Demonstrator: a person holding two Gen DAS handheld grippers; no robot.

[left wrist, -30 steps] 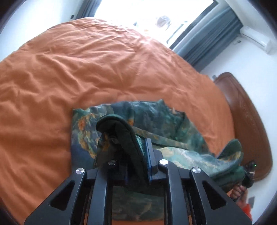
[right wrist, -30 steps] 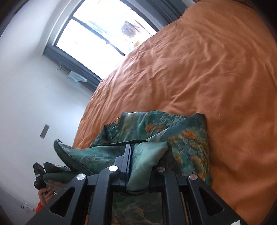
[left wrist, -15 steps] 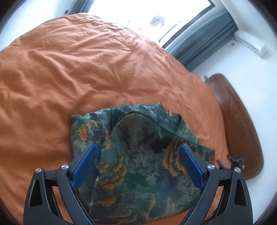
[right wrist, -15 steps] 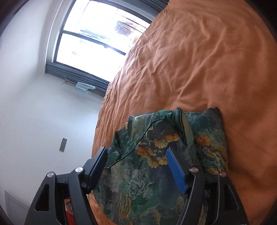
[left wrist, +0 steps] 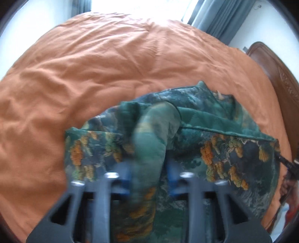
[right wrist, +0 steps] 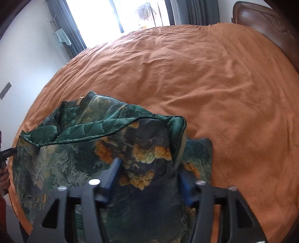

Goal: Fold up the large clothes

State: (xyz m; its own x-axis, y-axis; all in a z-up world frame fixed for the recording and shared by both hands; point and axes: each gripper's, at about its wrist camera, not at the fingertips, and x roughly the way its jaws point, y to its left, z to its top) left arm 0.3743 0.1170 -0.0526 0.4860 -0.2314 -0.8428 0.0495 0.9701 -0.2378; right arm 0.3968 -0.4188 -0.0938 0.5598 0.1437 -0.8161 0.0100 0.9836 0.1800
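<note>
A green quilted garment [left wrist: 214,134] with orange and yellow print lies folded on the orange bed; it also shows in the right wrist view [right wrist: 104,142]. My left gripper [left wrist: 148,168] is blurred, its jaws partly closed around a raised fold of the garment [left wrist: 155,134]. My right gripper [right wrist: 149,172] stands over the garment's right part with its jaws still apart and a bulge of cloth between them. The other gripper's tip shows at the right edge of the left wrist view [left wrist: 287,164].
The orange bedspread [right wrist: 205,74] covers the whole bed. A brown wooden headboard [right wrist: 265,20] stands at the right. A bright window with grey curtains [right wrist: 130,16] is beyond the bed. White walls lie left and right.
Half a second ago both grippers were wide open over the released garment. Now both have dropped lower; the left jaws have narrowed around a fold and the right jaws have narrowed somewhat.
</note>
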